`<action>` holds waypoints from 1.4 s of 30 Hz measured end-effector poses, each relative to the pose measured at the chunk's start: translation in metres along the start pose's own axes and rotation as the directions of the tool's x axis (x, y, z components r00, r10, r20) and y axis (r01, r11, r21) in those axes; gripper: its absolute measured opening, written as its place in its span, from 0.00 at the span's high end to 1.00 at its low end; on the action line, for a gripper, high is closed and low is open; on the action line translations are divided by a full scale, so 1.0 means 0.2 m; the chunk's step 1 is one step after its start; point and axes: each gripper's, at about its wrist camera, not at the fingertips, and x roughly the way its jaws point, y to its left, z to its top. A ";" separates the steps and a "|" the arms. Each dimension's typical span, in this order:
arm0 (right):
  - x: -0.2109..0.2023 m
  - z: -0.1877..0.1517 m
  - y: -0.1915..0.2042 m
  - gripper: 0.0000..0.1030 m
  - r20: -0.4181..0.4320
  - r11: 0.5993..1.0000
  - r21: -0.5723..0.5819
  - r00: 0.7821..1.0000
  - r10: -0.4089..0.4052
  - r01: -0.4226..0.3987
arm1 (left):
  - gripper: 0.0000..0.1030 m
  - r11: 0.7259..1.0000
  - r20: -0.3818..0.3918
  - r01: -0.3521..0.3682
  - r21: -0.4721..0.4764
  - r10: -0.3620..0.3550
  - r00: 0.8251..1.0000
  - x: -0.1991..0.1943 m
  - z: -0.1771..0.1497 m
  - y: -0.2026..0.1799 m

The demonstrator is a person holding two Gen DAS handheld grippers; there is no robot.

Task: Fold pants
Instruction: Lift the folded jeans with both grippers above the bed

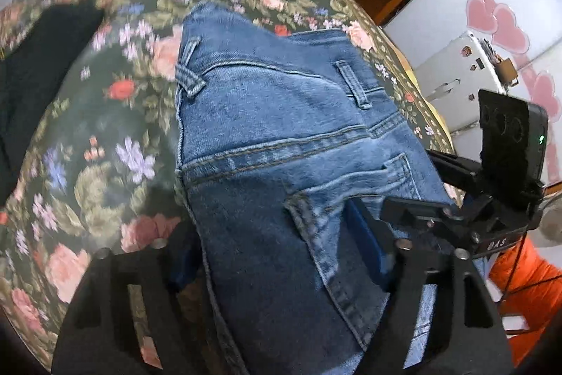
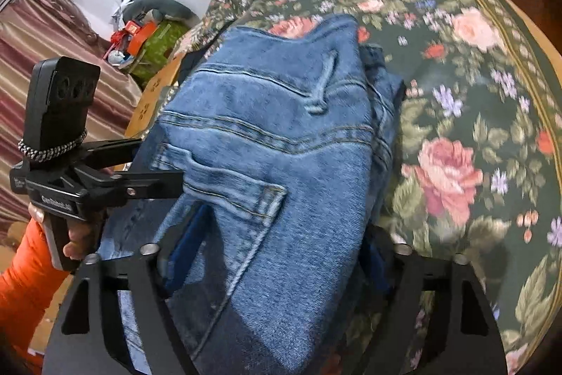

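Blue denim pants [image 1: 281, 136] lie folded over between my grippers, waistband away from me, back pocket [image 1: 333, 199] toward me, above a floral bed cover [image 1: 105, 164]. My left gripper [image 1: 281, 255] has its fingers on either side of the thick denim, shut on it. My right gripper [image 2: 277, 255] likewise clamps the pants [image 2: 274, 136] between its blue pads. In the left wrist view the right gripper's body [image 1: 491, 199] shows at the right, and in the right wrist view the left gripper's body [image 2: 70, 171] shows at the left. The fingertips are hidden under cloth.
A dark garment [image 1: 35, 76] lies on the bed at far left. A white cabinet with pink hearts [image 1: 491, 23] stands beyond the bed edge. A striped curtain [image 2: 52, 76] and cluttered items [image 2: 147, 34] are at the left of the right wrist view.
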 end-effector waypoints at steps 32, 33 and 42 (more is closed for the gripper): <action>-0.50 0.47 0.98 0.76 0.303 0.881 -0.473 0.944 0.128 0.033 | 0.63 0.948 0.567 -0.317 -0.038 0.281 0.774 -1.26 -0.11 -0.04; -0.48 0.50 1.01 0.76 0.301 0.874 -0.484 0.944 0.132 0.032 | 0.63 0.945 0.572 -0.323 -0.050 0.292 0.767 -1.29 -0.09 -0.01; -0.12 0.84 1.12 0.76 0.258 0.857 -0.515 0.954 0.149 0.006 | 0.63 0.925 0.578 -0.357 -0.132 0.365 0.730 -1.31 0.11 0.43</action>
